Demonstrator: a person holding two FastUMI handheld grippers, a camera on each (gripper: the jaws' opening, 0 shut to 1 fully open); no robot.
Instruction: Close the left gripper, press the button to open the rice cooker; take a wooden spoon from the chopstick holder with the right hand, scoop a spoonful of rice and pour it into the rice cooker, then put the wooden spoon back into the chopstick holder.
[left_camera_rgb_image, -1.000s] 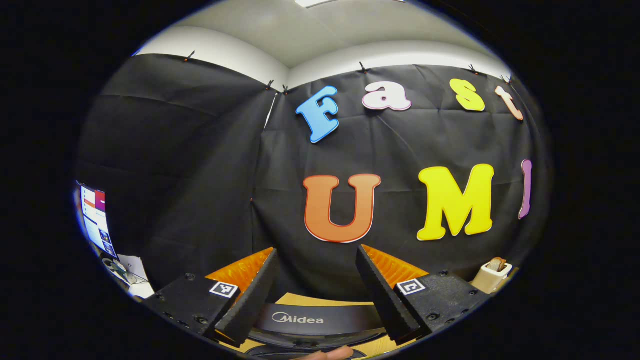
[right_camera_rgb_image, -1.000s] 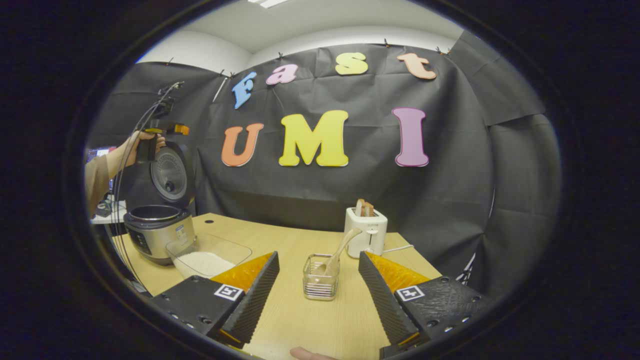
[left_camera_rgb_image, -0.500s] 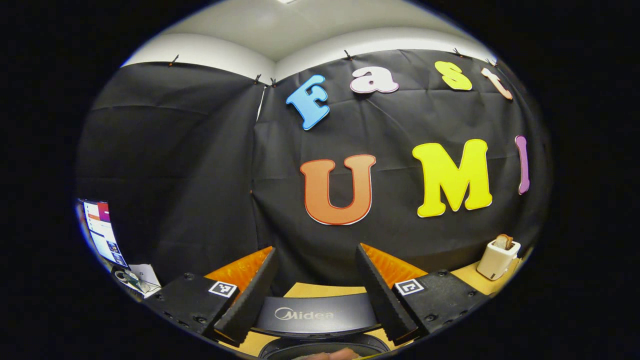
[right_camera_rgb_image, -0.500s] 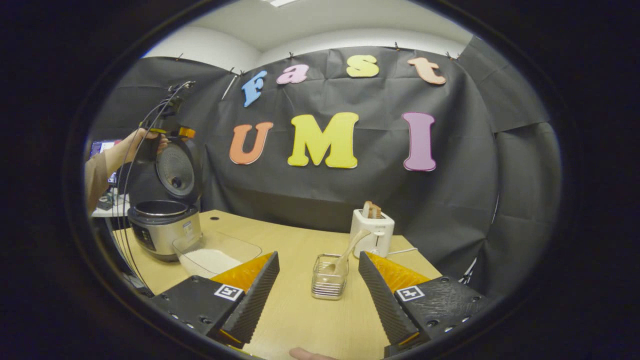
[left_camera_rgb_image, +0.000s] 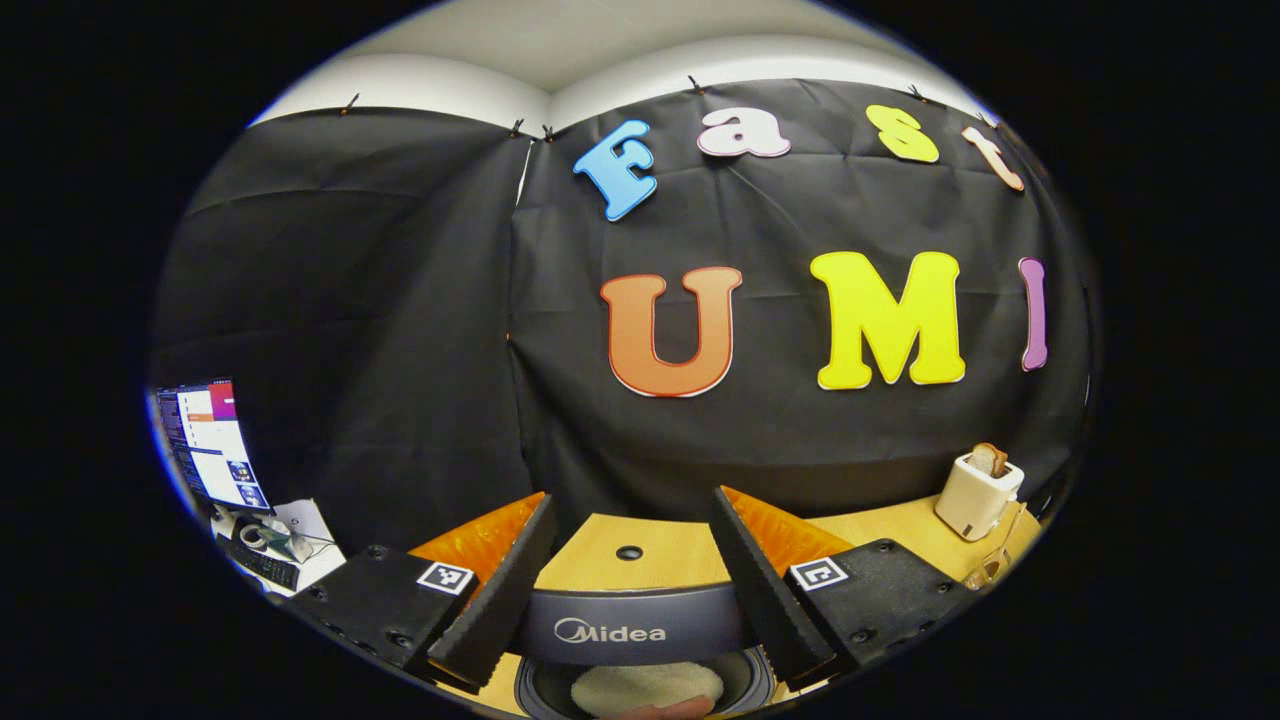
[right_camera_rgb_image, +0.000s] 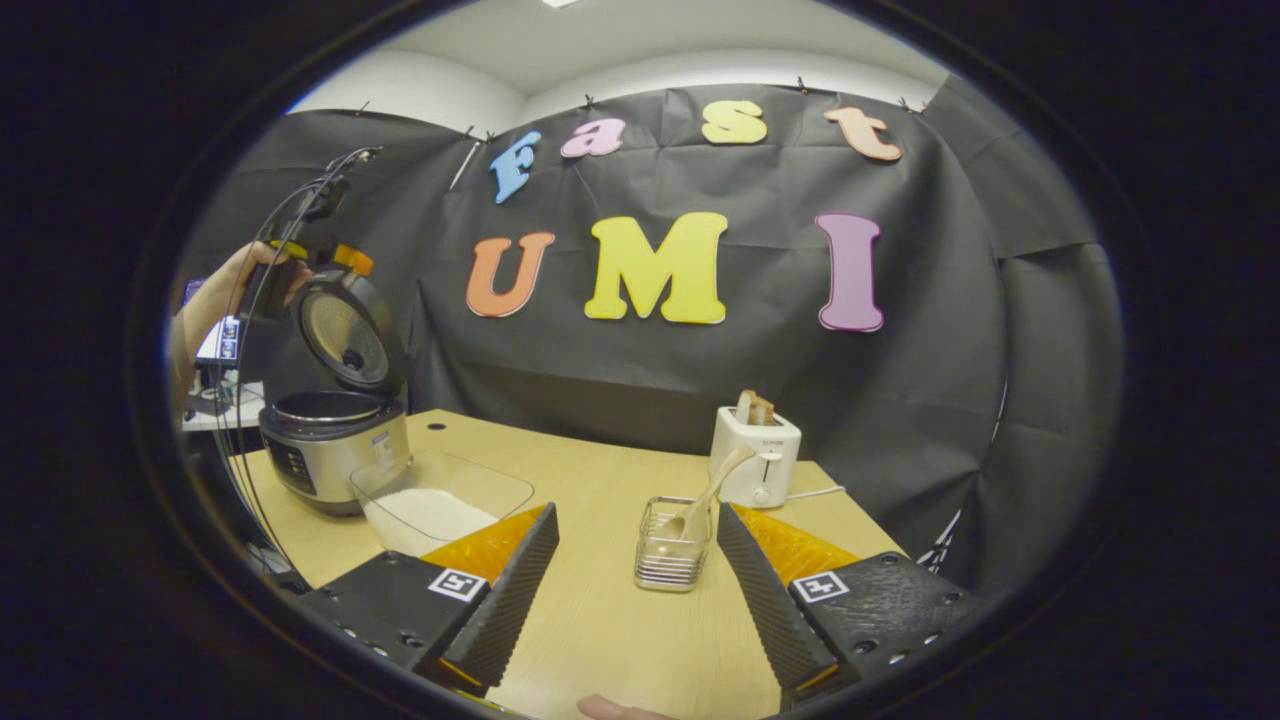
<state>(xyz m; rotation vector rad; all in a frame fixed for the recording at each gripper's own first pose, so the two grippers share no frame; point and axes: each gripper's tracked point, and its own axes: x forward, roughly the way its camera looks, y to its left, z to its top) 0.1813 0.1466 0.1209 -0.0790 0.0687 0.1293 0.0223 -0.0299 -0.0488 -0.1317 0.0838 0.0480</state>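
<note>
Two grippers: left gripper (left_camera_rgb_image: 632, 580) raised above the rice cooker's lid, right gripper (right_camera_rgb_image: 636, 580) low over the surface (right_camera_rgb_image: 600, 620); fingers apart on both, holding nothing.
Rice cooker (right_camera_rgb_image: 335, 455): lid up, at the surface's left end.
Rice tray (right_camera_rgb_image: 440, 500): clear, just beside the cooker.
Wooden spoon (right_camera_rgb_image: 712, 490): leaning in the chopstick holder (right_camera_rgb_image: 672, 545), ahead between the right fingers.
Toaster (right_camera_rgb_image: 755, 455): behind the holder.

A cloth-walled booth (right_camera_rgb_image: 960, 300) with table (right_camera_rgb_image: 600, 620), a recording lab
</note>
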